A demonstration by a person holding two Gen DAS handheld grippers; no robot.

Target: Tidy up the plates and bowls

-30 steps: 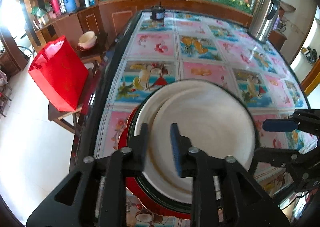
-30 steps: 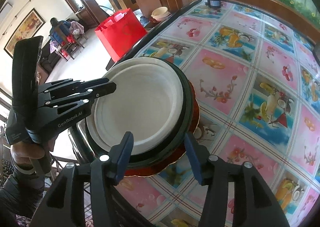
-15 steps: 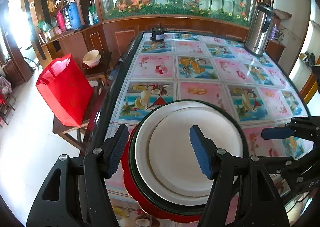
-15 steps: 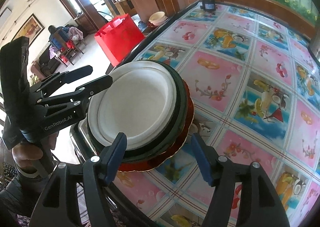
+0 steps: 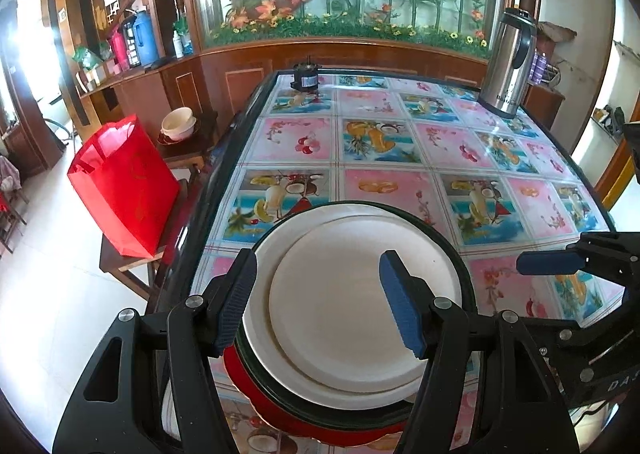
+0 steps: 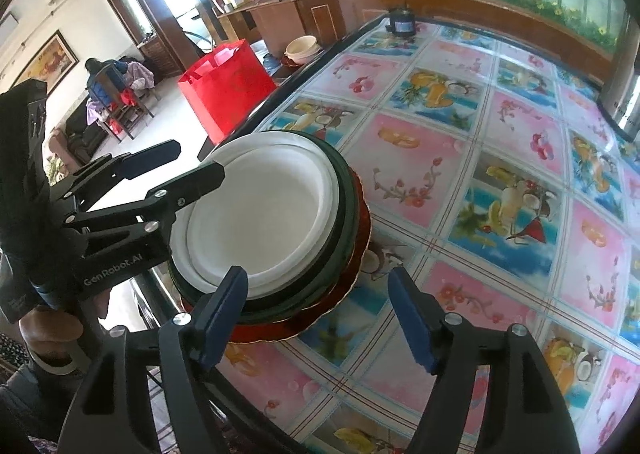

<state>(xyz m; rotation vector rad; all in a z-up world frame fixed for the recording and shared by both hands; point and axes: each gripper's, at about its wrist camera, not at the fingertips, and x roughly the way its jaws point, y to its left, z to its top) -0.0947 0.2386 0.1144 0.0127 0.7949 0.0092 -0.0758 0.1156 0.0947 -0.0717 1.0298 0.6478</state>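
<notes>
A stack of plates stands at the near left corner of the table: two white plates (image 5: 344,310) on a dark green plate (image 5: 466,274), on a red plate (image 5: 276,414) at the bottom. The stack shows in the right wrist view too, with the white plates (image 6: 260,214) on top. My left gripper (image 5: 320,294) is open and empty, hovering above the white plates; it also shows in the right wrist view (image 6: 188,162). My right gripper (image 6: 316,314) is open and empty, just right of the stack.
The table (image 5: 400,142) has a fruit-patterned cover. A steel thermos (image 5: 508,62) stands at the far right, a small black object (image 5: 306,80) at the far edge. A red bag (image 5: 124,186) sits on a stool left of the table, a white bowl (image 5: 178,122) beyond it.
My left gripper opened, letting go of the top white plate, and rose and drew back from the stack. My right gripper stayed open and backed off slightly.
</notes>
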